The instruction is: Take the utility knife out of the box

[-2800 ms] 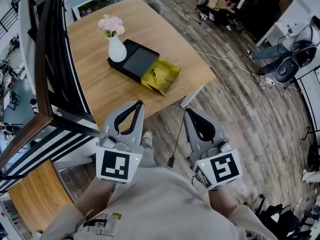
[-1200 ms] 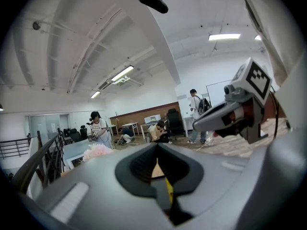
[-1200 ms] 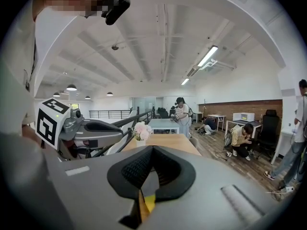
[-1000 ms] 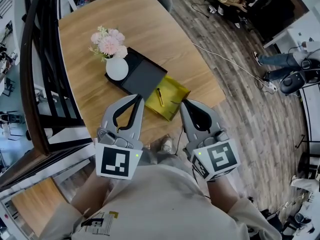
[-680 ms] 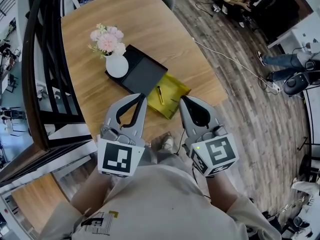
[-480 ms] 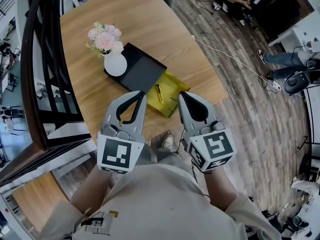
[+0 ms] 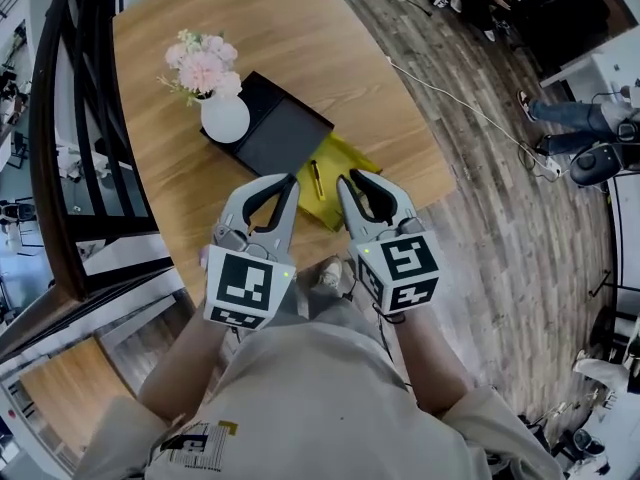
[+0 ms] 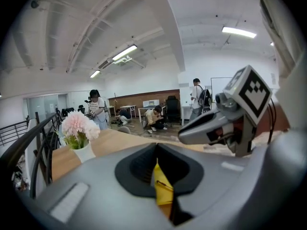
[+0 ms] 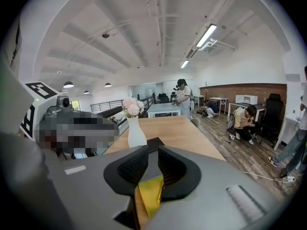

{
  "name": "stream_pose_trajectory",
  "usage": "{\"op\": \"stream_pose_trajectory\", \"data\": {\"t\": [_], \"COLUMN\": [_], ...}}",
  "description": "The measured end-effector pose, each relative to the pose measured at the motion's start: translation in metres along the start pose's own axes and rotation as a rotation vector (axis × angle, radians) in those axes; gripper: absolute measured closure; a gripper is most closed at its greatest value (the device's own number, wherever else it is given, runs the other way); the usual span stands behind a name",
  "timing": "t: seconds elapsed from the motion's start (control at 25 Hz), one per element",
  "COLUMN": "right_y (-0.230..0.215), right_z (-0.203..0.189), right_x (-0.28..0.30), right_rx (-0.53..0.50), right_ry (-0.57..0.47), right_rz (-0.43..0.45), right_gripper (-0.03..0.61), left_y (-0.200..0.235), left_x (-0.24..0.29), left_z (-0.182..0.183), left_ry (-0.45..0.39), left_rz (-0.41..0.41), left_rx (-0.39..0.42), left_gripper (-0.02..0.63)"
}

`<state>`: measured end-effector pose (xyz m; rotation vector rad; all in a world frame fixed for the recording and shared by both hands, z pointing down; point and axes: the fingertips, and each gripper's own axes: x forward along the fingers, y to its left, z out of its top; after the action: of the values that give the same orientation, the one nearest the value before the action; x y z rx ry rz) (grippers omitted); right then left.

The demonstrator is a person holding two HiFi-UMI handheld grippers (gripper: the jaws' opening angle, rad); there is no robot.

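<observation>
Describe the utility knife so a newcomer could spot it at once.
On the wooden table, a black box lies beside a white vase of pink flowers. A yellow tray sits against the box's end nearest the person. The knife is the slim dark stick lying on that yellow, far thinner than the flat box or round vase.

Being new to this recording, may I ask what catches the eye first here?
The bright yellow box at the near edge of the wooden table, with the utility knife lying in it, stands out first. Behind it, a white vase of pink flowers stands at a black tray. The left gripper and right gripper hover just short of the box, the right's empty jaws having just been opening.
</observation>
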<state>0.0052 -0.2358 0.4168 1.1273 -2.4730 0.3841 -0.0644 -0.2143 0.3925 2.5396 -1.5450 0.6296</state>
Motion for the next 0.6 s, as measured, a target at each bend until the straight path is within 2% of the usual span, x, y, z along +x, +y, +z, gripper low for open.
{"op": "stream_pose_trajectory", "data": {"t": [0.24, 0.6], "right_y": [-0.002, -0.003], "right_z": [-0.037, -0.101], "right_x": [0.033, 0.092], "right_rx": [-0.070, -0.044], "right_ry": [0.112, 0.282], "right_rz": [-0.008, 0.046], "right_gripper": [0.489, 0.463], "left_y": [0.006, 0.018], "left_x": [0.021, 0.049], "left_z": [-0.025, -0.075], "left_ry": [0.024, 0.127], "left_rz": [-0.004, -0.005], "left_rx": [-0.082, -0.115], "left_gripper": [0.611, 0.611]}}
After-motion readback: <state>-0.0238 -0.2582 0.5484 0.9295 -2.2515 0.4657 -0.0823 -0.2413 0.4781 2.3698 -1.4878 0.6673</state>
